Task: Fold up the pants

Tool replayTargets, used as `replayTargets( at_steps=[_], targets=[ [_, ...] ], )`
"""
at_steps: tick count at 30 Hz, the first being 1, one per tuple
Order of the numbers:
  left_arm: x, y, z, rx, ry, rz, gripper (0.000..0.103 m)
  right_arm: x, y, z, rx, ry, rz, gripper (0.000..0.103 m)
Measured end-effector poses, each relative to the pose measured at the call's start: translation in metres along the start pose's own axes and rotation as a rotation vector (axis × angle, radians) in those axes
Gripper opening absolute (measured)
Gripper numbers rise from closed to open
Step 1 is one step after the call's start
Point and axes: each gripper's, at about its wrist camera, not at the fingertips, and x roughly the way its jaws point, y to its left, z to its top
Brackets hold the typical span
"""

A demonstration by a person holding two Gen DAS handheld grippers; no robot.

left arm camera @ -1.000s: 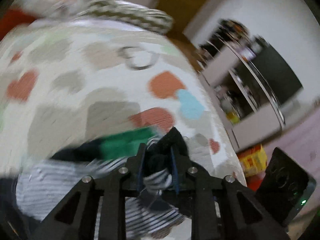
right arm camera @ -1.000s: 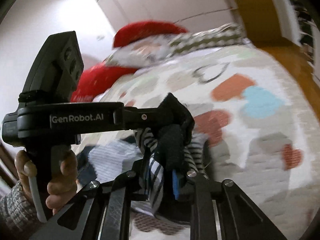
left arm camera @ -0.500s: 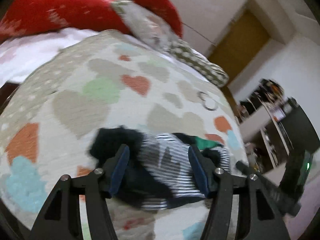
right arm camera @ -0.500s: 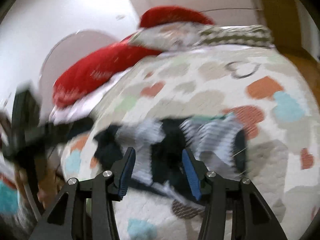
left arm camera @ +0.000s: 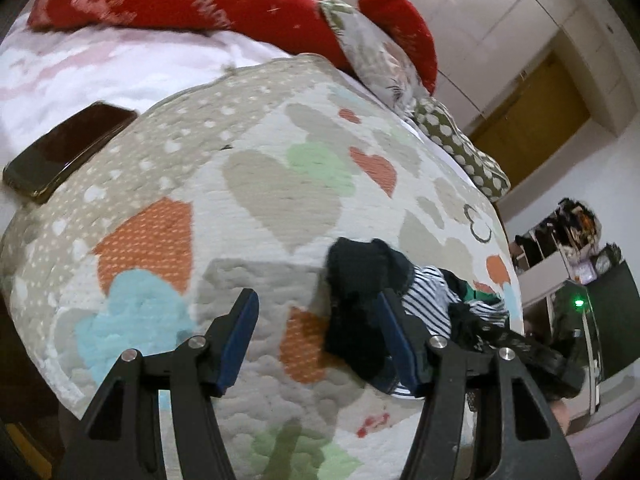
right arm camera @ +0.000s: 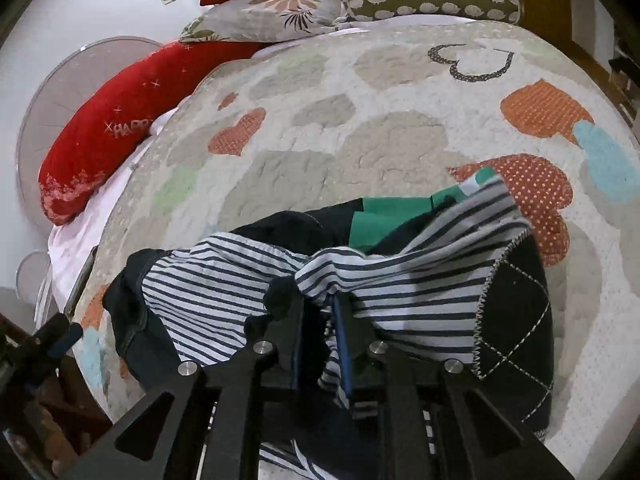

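Note:
The pants (right arm camera: 400, 280) are dark with striped white lining, a green patch and a quilted black part. They lie crumpled on the heart-patterned quilt (right arm camera: 380, 140). My right gripper (right arm camera: 318, 320) is shut on a bunched fold of the striped fabric. In the left wrist view the pants (left arm camera: 372, 296) lie at the right, just beside my right finger. My left gripper (left arm camera: 316, 328) is open and empty over the quilt (left arm camera: 260, 200), left of the pants.
A phone (left arm camera: 68, 148) lies on the white sheet at the left. Red pillows (left arm camera: 180, 0) and patterned pillows (right arm camera: 432, 0) line the bed's far end. The bed edge, shelves and a dark unit (left arm camera: 600, 280) are at the right. A fan (right arm camera: 52, 120) stands beside the bed.
My left gripper let go of the pants, opened wide and moved left. My right gripper opened half a second ago and has now shut on the striped fabric. The pants now lie on the quilt.

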Motion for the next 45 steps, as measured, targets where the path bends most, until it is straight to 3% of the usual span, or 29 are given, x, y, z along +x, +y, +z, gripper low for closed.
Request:
replayTargets(
  at_steps=[2, 6, 9, 11, 15, 20, 24, 27, 28, 29, 34, 38, 40, 41, 42, 45],
  targets=[
    [0.001, 0.009, -0.001, -0.018, 0.005, -0.001, 0.06, -0.011, 0.003, 0.004, -0.001, 0.006, -0.009, 0.016],
    [0.006, 0.024, -0.006, -0.075, 0.029, -0.016, 0.06, -0.048, 0.028, 0.012, -0.052, -0.067, -0.038, 0.018],
    [0.005, 0.035, -0.007, -0.104, 0.037, -0.018, 0.06, -0.05, 0.06, 0.016, -0.102, -0.041, 0.023, 0.038],
    [-0.001, 0.042, -0.007, -0.104, 0.023, 0.0, 0.06, -0.041, 0.086, 0.015, -0.138, -0.004, 0.063, 0.058],
    [-0.012, 0.057, -0.01, -0.104, 0.001, 0.027, 0.06, -0.005, 0.14, 0.013, -0.216, 0.082, 0.078, 0.064],
    [-0.015, 0.073, -0.016, -0.119, -0.002, 0.012, 0.06, 0.048, 0.195, 0.009, -0.349, 0.219, -0.033, 0.069],
    [-0.018, 0.071, -0.021, -0.093, -0.011, 0.001, 0.06, 0.084, 0.213, 0.002, -0.397, 0.301, -0.173, 0.071],
    [-0.018, 0.064, -0.025, -0.073, -0.01, -0.029, 0.061, 0.093, 0.215, -0.004, -0.444, 0.303, -0.244, 0.062],
    [-0.017, 0.059, -0.027, -0.058, -0.011, -0.039, 0.061, 0.092, 0.215, -0.005, -0.462, 0.292, -0.271, 0.043],
    [-0.016, 0.055, -0.028, -0.046, -0.011, -0.043, 0.061, 0.089, 0.213, -0.006, -0.474, 0.282, -0.284, 0.035],
    [-0.005, 0.011, -0.038, 0.09, -0.017, -0.092, 0.072, 0.059, 0.196, 0.007, -0.396, 0.258, -0.162, 0.019],
    [0.018, -0.03, -0.046, 0.229, -0.014, -0.079, 0.073, 0.039, 0.186, 0.018, -0.336, 0.24, -0.073, 0.017],
    [0.03, -0.044, -0.046, 0.262, 0.019, -0.065, 0.044, 0.029, 0.184, 0.019, -0.325, 0.216, -0.045, 0.017],
    [0.038, -0.053, -0.045, 0.271, 0.067, -0.083, 0.017, 0.023, 0.181, 0.02, -0.316, 0.203, -0.03, 0.017],
    [0.04, -0.057, -0.044, 0.272, 0.084, -0.09, 0.01, 0.016, 0.177, 0.021, -0.302, 0.19, -0.011, 0.017],
    [0.032, -0.083, -0.045, 0.321, 0.064, -0.108, 0.01, -0.005, 0.163, 0.024, -0.267, 0.154, 0.048, 0.016]
  ],
)
